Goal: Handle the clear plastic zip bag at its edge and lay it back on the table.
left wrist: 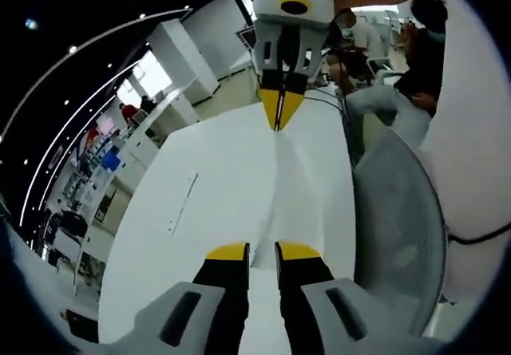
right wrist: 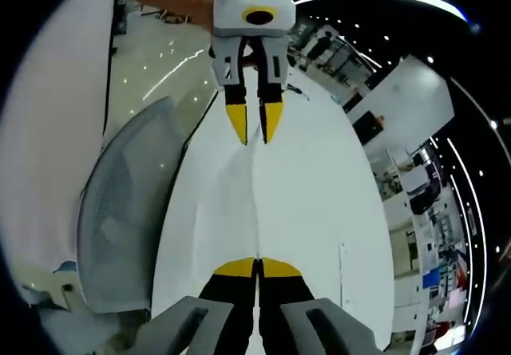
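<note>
Clear plastic this thin should be light, limp and slippery, so the zip bag (left wrist: 275,187) is best pinched right at its edges, where it is stretched between the two grippers just above the white table (left wrist: 200,211). It looks almost invisible, showing mainly as a taut crease down its middle. The right gripper (right wrist: 257,264) is clamped on the near edge, jaws together, while the left gripper (left wrist: 262,250) has a narrow gap between its tips, its grip uncertain; a mesh chair (left wrist: 399,219) stands beside.
</note>
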### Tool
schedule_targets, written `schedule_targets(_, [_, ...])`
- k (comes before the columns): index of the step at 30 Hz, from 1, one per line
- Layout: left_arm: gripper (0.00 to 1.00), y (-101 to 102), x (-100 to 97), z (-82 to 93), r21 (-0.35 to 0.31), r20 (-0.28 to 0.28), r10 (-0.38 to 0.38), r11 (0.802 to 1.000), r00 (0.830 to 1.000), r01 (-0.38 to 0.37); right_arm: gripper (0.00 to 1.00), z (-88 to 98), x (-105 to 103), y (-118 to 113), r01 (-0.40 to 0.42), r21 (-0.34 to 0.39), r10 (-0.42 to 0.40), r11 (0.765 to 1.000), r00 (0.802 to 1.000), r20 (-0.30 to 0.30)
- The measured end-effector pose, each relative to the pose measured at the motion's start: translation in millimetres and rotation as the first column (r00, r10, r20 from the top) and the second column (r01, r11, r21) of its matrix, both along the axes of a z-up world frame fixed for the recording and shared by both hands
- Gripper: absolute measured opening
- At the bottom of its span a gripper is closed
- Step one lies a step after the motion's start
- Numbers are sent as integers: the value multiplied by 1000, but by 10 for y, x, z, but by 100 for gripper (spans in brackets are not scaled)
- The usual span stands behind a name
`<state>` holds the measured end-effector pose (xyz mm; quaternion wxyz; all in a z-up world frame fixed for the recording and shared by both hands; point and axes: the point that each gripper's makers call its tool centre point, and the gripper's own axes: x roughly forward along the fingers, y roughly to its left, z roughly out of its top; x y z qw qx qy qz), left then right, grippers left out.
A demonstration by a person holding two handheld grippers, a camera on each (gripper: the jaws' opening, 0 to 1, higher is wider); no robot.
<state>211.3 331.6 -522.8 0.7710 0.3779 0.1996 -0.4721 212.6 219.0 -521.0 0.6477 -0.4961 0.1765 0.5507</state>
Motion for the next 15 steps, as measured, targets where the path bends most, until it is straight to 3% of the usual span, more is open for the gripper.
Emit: schedule_targets(15, [8, -24, -19, -73, 43, -8, -19, 999, 1000, 19, 0, 28, -19, 27, -20, -18, 20, 1000, 1000, 17])
